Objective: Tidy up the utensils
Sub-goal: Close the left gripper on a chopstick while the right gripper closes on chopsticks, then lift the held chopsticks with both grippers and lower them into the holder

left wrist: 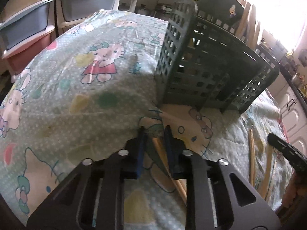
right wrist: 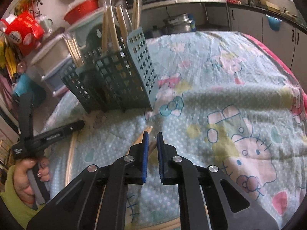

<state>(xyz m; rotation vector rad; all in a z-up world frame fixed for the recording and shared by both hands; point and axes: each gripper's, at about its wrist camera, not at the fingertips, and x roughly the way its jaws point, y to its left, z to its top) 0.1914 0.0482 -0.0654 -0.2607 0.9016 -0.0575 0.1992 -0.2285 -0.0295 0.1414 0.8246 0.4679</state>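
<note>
A dark green slotted utensil basket (left wrist: 207,63) stands on the Hello Kitty cloth (left wrist: 86,88); in the right wrist view (right wrist: 115,78) it holds several upright wooden chopsticks (right wrist: 111,26). My left gripper (left wrist: 154,134) hovers low just before the basket, jaws partly open, with a wooden chopstick (left wrist: 163,157) lying on the cloth between and under the fingers. My right gripper (right wrist: 152,138) is nearly shut, a narrow gap between the blue pads, over another wooden chopstick (right wrist: 142,137) on the cloth; whether it grips it is unclear. More chopsticks (left wrist: 252,153) lie to the right.
The right gripper's body (left wrist: 287,151) shows at the left view's right edge; the left gripper and hand (right wrist: 38,140) show at the right view's left. Plastic drawers (left wrist: 28,25) stand beyond the table's left edge, cabinets (right wrist: 268,30) beyond the far edge.
</note>
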